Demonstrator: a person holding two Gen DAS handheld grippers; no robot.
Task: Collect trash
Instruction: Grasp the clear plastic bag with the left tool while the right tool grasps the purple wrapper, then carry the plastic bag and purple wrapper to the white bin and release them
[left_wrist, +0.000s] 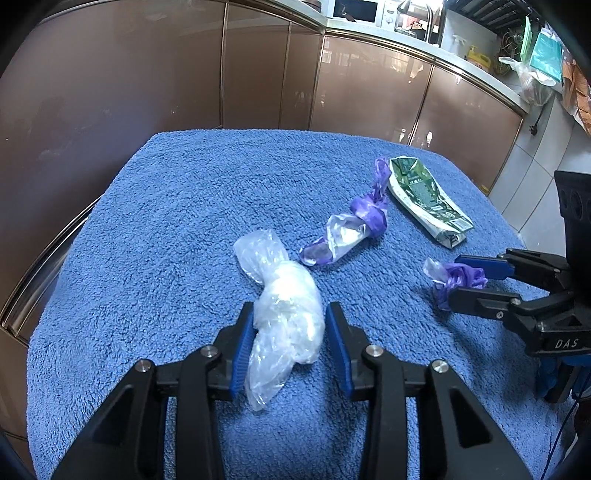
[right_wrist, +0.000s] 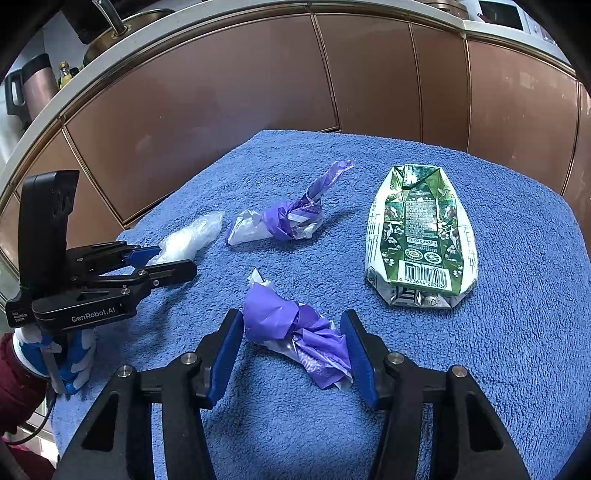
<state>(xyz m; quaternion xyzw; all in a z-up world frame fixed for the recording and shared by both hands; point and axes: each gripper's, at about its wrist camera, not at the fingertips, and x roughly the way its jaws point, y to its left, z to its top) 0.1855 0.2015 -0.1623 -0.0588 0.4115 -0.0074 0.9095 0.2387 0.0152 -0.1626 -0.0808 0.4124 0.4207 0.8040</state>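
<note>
A crumpled clear plastic bag (left_wrist: 280, 288) lies on the blue towel (left_wrist: 177, 221). My left gripper (left_wrist: 291, 308) is shut on it, with a blue pad against each side. To the right, my right gripper (left_wrist: 456, 277) is shut on a crumpled purple wrapper (left_wrist: 461, 278). The right wrist view shows that purple wrapper (right_wrist: 291, 328) squeezed between the right gripper (right_wrist: 291, 315) pads, and the left gripper (right_wrist: 175, 260) around the clear bag (right_wrist: 192, 236). A twisted purple-and-clear wrapper (left_wrist: 351, 229) (right_wrist: 280, 221) and a flattened green carton (left_wrist: 428, 199) (right_wrist: 417, 236) lie loose farther back.
Brown cabinet doors (left_wrist: 258, 74) stand close behind the towel's far edge, under a cluttered counter (left_wrist: 480, 55). A gloved hand (right_wrist: 70, 354) with a dark red sleeve (right_wrist: 14, 373) holds the left gripper. White floor tiles (left_wrist: 535, 166) show at the right.
</note>
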